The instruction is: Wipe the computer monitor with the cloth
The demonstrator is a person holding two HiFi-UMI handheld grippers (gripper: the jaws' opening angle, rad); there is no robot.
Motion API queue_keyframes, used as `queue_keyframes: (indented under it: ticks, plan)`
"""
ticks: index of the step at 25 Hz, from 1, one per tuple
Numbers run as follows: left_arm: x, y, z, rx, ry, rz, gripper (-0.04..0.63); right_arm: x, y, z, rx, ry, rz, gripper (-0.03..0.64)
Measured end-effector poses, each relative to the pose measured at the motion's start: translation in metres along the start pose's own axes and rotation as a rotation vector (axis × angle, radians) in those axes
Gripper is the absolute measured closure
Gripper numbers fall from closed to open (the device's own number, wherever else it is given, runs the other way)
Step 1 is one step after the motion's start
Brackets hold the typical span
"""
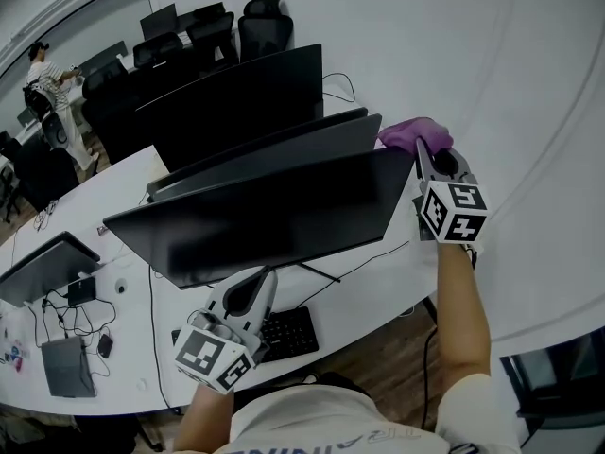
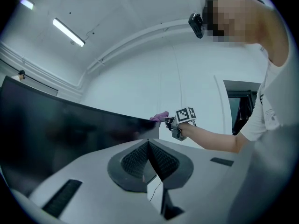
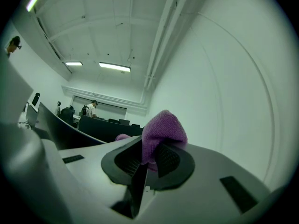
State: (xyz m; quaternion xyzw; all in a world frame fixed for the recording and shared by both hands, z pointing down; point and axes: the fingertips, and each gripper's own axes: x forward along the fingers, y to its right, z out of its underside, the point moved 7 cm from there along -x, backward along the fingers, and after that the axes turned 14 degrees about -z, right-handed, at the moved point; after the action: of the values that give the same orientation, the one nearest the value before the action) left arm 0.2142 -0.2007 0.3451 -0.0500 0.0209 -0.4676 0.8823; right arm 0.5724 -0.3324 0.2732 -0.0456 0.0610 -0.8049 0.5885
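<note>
Your right gripper [image 1: 422,151] clamps the purple cloth [image 1: 414,132] at the 2 o'clock corner of the monitor [image 1: 274,216]; your left gripper [image 1: 267,274], jaws pressed together on nothing, hangs at its 6 o'clock.

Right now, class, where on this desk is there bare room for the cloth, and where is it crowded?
Bare desk lies right of the keyboard, below the front monitor, crossed by one cable. The left end is crowded with wires.
</note>
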Motion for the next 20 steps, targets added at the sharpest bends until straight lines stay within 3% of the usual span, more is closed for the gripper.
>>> queue_keyframes:
  ticks: [5,10,20]
  plan:
    - [-0.001,0.001,0.006,-0.009,-0.015,0.004,0.591,-0.01,0.019,0.002,0.104,0.039,0.025,0.552]
    - [-0.002,0.001,0.009,-0.018,-0.027,0.015,0.592,-0.017,0.029,0.009,0.114,0.025,0.053,0.552]
    - [-0.008,0.002,0.011,-0.007,-0.034,0.027,0.591,-0.015,0.026,0.051,0.185,-0.028,-0.031,0.552]
